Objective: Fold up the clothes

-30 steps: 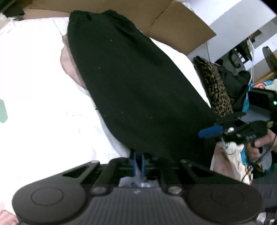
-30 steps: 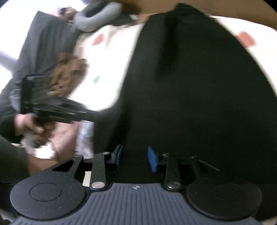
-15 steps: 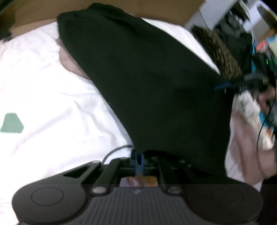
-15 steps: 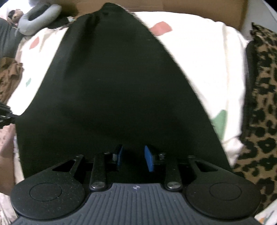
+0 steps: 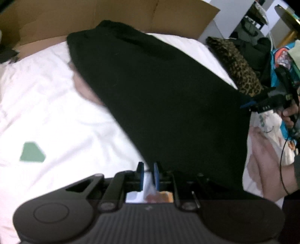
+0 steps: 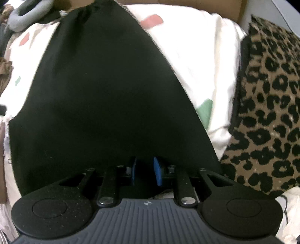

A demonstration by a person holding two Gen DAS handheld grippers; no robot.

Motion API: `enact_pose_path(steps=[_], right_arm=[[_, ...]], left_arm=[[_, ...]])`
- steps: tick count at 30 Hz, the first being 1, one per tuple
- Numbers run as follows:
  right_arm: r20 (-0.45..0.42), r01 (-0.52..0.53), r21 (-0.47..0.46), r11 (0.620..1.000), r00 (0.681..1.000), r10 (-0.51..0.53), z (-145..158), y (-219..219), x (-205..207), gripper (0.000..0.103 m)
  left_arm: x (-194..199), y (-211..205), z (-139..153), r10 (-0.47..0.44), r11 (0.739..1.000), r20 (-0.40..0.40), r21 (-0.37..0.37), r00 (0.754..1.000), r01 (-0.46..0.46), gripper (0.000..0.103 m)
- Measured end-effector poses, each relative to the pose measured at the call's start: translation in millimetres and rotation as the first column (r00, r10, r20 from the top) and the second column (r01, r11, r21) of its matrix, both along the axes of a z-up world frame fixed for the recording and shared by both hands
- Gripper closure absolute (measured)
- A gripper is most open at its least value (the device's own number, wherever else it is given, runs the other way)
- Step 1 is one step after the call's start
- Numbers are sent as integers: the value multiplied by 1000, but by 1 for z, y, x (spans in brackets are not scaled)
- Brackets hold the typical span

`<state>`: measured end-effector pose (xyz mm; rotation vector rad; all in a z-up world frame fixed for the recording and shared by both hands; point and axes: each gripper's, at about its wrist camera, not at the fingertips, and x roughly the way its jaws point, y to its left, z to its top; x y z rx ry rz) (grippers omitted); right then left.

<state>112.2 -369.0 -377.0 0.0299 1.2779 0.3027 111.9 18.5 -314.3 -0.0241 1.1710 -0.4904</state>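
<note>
Black garment is lying stretched across the bed, its near hem gathered toward both tools and its far end narrowing toward the cardboard at the head of the bed. The left tool is standing at the hem's left corner; its jaws, pressed tight half a second ago, have just been opening a little, and white sheet is showing in the narrow gap between the blue pads, so the corner appears to be slipping free or already released. The right tool is sitting over the hem's middle with cloth between its pads; its jaws have just been closing, though a gap is showing between them and whether they are pinching the cloth cannot be told.

Compared with a second ago, the garment is looking flatter and more squarely spread, and the right tool is reaching the right corner in the left view. That suggests the spreading step is ending and a fold is coming.

The garment is a soft, matte, dark knit, roughly triangular in both views. The sheet is white with scattered green and pink patches, lightly wrinkled. A leopard-print cushion is resting just beside the garment's right edge.
</note>
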Motion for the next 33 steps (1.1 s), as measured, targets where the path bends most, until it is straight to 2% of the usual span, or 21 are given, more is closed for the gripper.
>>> enact_pose_path(steps=[3,5,11,14,18,24,30,33], right_arm=[[64,-87,59,994,994,84,9,16,-2,72],[90,-142,63,988,987,136,10,30,-1,69],[136,-247,82,965,962,235,1,80,8,68],[182,-327,102,939,935,306,5,110,8,67],[193,-426,63,902,892,408,-1,144,9,67],[154,-485,-44,873,861,485,-10,150,-3,67],[102,-466,-22,885,879,466,-7,114,-22,67],[87,-465,-12,885,881,464,-6,102,-29,68]], left_arm=[[7,-16,-6,-39,999,6,-8,999,39,92],[8,-27,-10,-63,998,2,-13,998,63,92],[6,-43,-27,-96,995,-10,2,995,96,92],[-2,-54,-34,-120,993,-18,0,993,120,92],[-7,-62,-41,-153,988,-33,-9,988,153,92],[-12,-67,-43,-155,988,-42,2,987,155,92],[-16,-74,-44,-114,994,-78,-11,990,113,92],[-15,-82,-42,-140,990,-84,3,987,140,91]])
